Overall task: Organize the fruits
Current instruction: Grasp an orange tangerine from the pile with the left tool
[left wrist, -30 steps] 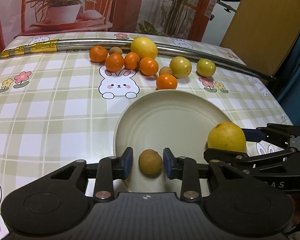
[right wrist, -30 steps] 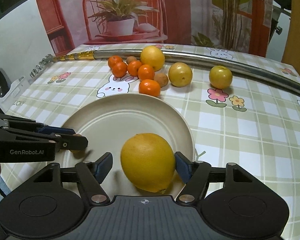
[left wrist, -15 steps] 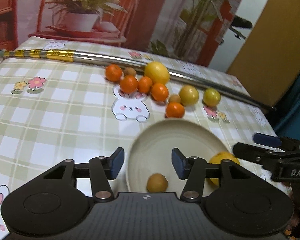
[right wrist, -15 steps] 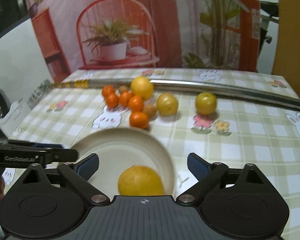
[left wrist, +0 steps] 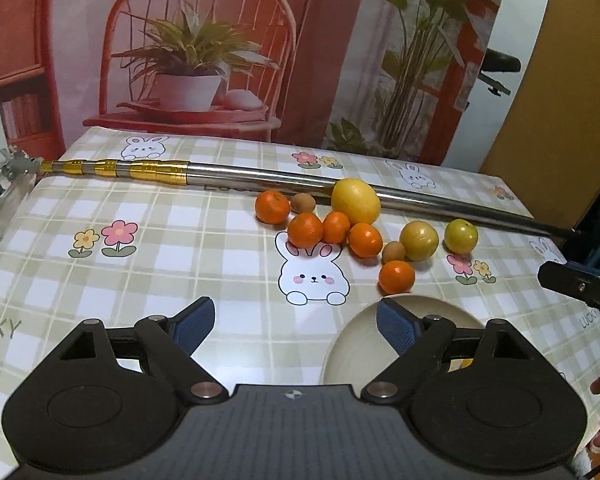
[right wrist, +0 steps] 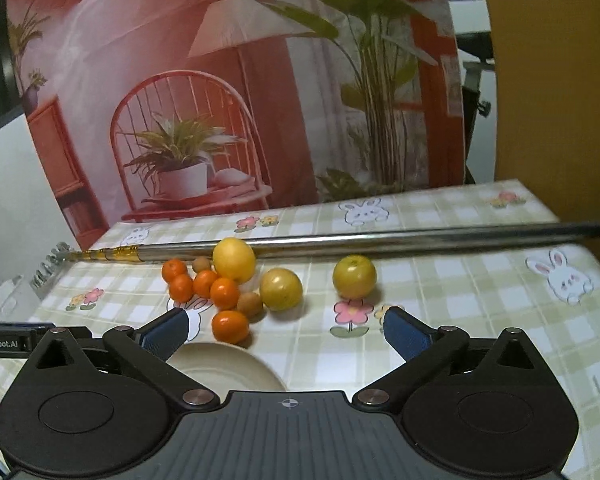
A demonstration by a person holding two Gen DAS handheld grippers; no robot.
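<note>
Both tools are held raised above the table's near edge with nothing between their pads: the left tool (left wrist: 294,322) is spread wide, and the right tool (right wrist: 286,330) is likewise spread wide, presumably so that the next fruit can be straddled. The plate (left wrist: 432,308) lies just below them near the near edge, mostly hidden by the tool bodies, so its contents cannot be told beyond a sliver of yellow. The loose fruit is gathered toward the far edge, against a metal pole (left wrist: 260,178), probably so that rolling is stopped. Counted there: five mandarins (left wrist: 396,277), one large yellow citrus (left wrist: 355,201), two yellow-green round fruits (right wrist: 354,276), and two small brown fruits (left wrist: 393,251).
</note>
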